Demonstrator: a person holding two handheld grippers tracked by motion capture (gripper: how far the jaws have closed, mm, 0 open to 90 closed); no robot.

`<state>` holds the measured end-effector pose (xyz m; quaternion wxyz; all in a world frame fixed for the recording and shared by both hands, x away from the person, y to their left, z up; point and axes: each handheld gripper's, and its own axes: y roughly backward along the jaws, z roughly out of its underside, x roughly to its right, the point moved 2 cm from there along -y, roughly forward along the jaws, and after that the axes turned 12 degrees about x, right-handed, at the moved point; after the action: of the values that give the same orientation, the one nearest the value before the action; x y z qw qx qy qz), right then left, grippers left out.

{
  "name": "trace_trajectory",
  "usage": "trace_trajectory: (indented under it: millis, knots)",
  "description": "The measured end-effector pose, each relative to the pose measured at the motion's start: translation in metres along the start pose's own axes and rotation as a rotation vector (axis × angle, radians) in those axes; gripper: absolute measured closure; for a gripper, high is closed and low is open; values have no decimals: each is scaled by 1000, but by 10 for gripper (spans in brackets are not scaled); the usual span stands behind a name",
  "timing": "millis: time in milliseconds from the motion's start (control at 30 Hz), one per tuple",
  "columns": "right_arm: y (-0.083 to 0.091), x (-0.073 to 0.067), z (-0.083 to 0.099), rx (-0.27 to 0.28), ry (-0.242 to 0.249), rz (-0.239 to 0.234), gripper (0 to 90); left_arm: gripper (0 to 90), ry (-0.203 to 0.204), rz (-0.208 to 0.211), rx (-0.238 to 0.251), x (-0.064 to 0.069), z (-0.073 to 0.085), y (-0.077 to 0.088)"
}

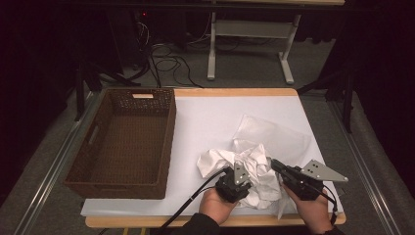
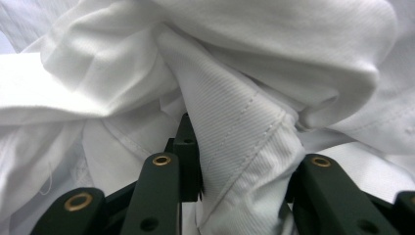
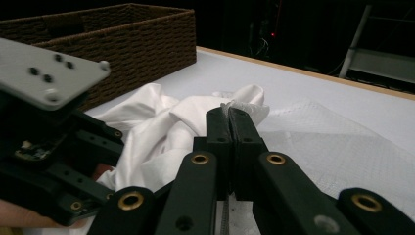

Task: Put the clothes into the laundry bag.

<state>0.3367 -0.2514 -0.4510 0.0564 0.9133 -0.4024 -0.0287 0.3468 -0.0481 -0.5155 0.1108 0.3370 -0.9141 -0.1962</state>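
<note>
— White sheet over a wooden table point(image 1: 215, 91), dark room behind with cables on the floor?
— Yes. Cloth point(image 1: 254, 171) lies crumpled at the near edge, basket point(image 1: 125, 142) well left.
— Hands?
— Left gripper point(image 2: 235, 161) noses down, clamping a cloth fold. Right gripper point(image 3: 228, 128) lies level beside it, clenched, holding nothing.

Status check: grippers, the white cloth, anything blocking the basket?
Left gripper clamped on a fold of white cloth. Right gripper shut, pinching the cloth's edge. Basket sits left, path clear.
</note>
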Motion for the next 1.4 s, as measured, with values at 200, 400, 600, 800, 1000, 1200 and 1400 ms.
trace_trajectory:
  millis: [200, 400, 600, 800, 1000, 1200, 1400]
  knots:
    - [0, -3, 0, 3, 12, -7, 900, 643, 13, 4, -41, -2, -4, -3]
    - [1, -1, 1, 4, 0, -1, 900, 382, 26, 2, 62, 1, -3, 12]
    - [2, -1, 0, 7, 7, -5, 900, 160, 21, -31, 140, 7, -6, 33]
    - [2, -2, 0, 8, 9, -6, 900, 76, 15, -51, 223, 8, -11, 52]
    - [-1, -5, 1, 4, 9, -18, 900, 209, 62, 1, 229, 2, -22, 36]
    - [-4, -6, 3, -8, 18, -28, 900, 515, 85, 35, 182, 2, -28, 14]
    - [-3, -6, 3, -2, 16, -26, 900, 806, -17, -98, 295, 19, -33, 25]
